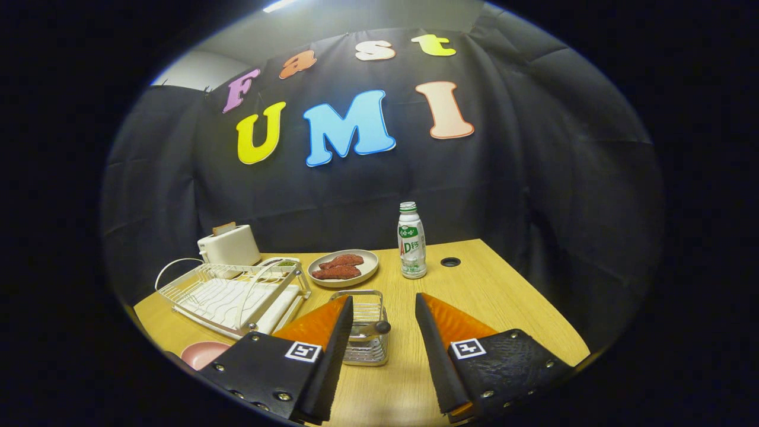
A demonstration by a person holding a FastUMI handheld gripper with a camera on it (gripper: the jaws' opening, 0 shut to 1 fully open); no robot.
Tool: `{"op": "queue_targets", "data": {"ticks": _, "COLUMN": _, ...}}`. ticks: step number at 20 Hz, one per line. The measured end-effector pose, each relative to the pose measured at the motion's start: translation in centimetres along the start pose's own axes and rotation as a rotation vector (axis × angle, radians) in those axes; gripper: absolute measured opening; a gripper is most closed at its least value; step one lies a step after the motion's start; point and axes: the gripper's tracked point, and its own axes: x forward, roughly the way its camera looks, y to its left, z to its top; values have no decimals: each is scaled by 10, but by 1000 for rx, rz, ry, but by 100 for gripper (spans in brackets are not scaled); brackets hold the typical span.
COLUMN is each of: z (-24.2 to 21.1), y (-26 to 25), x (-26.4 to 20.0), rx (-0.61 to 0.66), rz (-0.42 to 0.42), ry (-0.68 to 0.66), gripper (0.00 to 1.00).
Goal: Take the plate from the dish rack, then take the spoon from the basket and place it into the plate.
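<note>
The gripper hangs open and empty just over the wire basket, spoon inside, pink plate nearby.

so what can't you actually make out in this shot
- Pink plate, gripper view: mostly hidden behind one finger of the open tongs, so how it lies is unclear.
- Spoon in the wire basket: a dark handle end shows between the fingers; the bowl end is hidden by basket and finger.
- Dish rack: near corner covered by the same finger.
- Bottle: label too small to read.
</note>
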Motion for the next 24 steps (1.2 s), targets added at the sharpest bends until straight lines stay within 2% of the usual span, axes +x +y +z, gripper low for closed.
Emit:
{"op": "queue_targets", "data": {"ticks": 3, "z": -7, "y": 3, "x": 14, "rx": 24, "rz": 19, "ry": 10, "gripper": 65}}
{"op": "queue_targets", "data": {"ticks": 5, "z": -12, "y": 7, "x": 24, "rx": 21, "rz": 40, "ry": 12, "gripper": 61}}
{"op": "queue_targets", "data": {"ticks": 6, "z": -10, "y": 3, "x": 23, "rx": 11, "rz": 24, "ry": 7, "gripper": 58}}
{"op": "queue_targets", "data": {"ticks": 8, "z": -5, "y": 7, "x": 23, "rx": 16, "rz": 38, "ry": -7, "gripper": 25}}
{"op": "queue_targets", "data": {"ticks": 10, "z": -4, "y": 9, "x": 24, "rx": 17, "rz": 33, "ry": -5, "gripper": 26}}
{"op": "queue_targets", "data": {"ticks": 11, "z": -5, "y": 11, "x": 23, "rx": 16, "rz": 41, "ry": 6, "gripper": 14}}
{"op": "queue_targets", "data": {"ticks": 13, "z": 1, "y": 14, "x": 21, "rx": 15, "rz": 35, "ry": 24, "gripper": 14}}
{"op": "queue_targets", "data": {"ticks": 14, "z": 2, "y": 14, "x": 22, "rx": 16, "rz": 35, "ry": 37, "gripper": 8}}
{"op": "queue_targets", "data": {"ticks": 21, "z": 34, "y": 16, "x": 26, "rx": -21, "rz": 10, "ry": 90, "gripper": 8}}
{"op": "queue_targets", "data": {"ticks": 22, "z": 34, "y": 17, "x": 26, "rx": -18, "rz": 12, "ry": 101, "gripper": 5}}
{"op": "queue_targets", "data": {"ticks": 24, "z": 37, "y": 18, "x": 28, "rx": -23, "rz": 7, "ry": 120, "gripper": 4}}
